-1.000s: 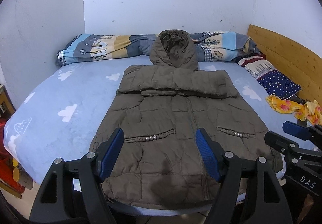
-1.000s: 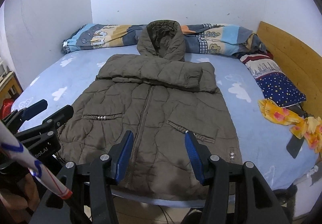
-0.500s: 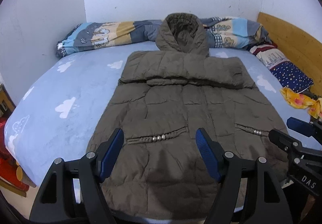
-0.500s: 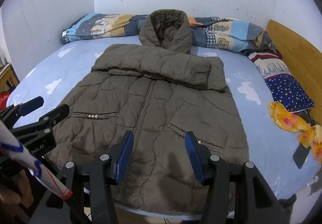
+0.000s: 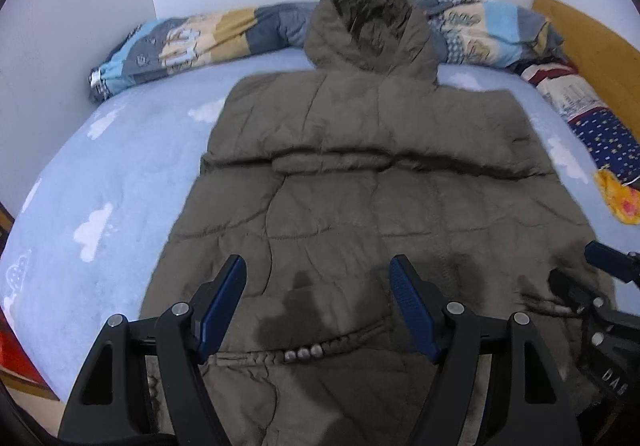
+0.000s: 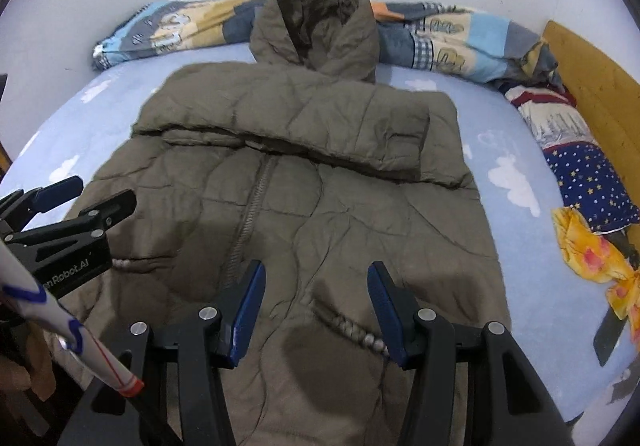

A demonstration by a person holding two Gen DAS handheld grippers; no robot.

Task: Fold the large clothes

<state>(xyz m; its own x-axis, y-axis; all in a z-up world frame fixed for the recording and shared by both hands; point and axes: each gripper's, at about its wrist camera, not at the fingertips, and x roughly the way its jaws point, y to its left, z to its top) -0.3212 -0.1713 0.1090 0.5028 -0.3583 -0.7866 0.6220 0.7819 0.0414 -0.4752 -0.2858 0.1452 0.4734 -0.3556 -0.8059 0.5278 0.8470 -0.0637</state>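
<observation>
An olive quilted hooded jacket (image 5: 360, 205) lies front up on the bed, hood toward the wall, both sleeves folded across the chest. It also shows in the right wrist view (image 6: 304, 189). My left gripper (image 5: 318, 298) is open and empty, low over the jacket's lower left pocket. My right gripper (image 6: 316, 310) is open and empty, low over the lower right pocket. Each gripper shows at the edge of the other's view: the right one (image 5: 580, 278) and the left one (image 6: 72, 197).
The bed has a light blue cloud-print sheet (image 5: 100, 181). A rolled patterned quilt (image 6: 440, 33) lies along the wall. A star-print pillow (image 6: 592, 173), a yellow cloth (image 6: 592, 254) and a wooden headboard (image 6: 600, 77) are at the right. A white pole (image 6: 60, 322) crosses the lower left.
Both grippers have moved forward and lower over the jacket's hem area. The jacket has not moved. Both stay open.
</observation>
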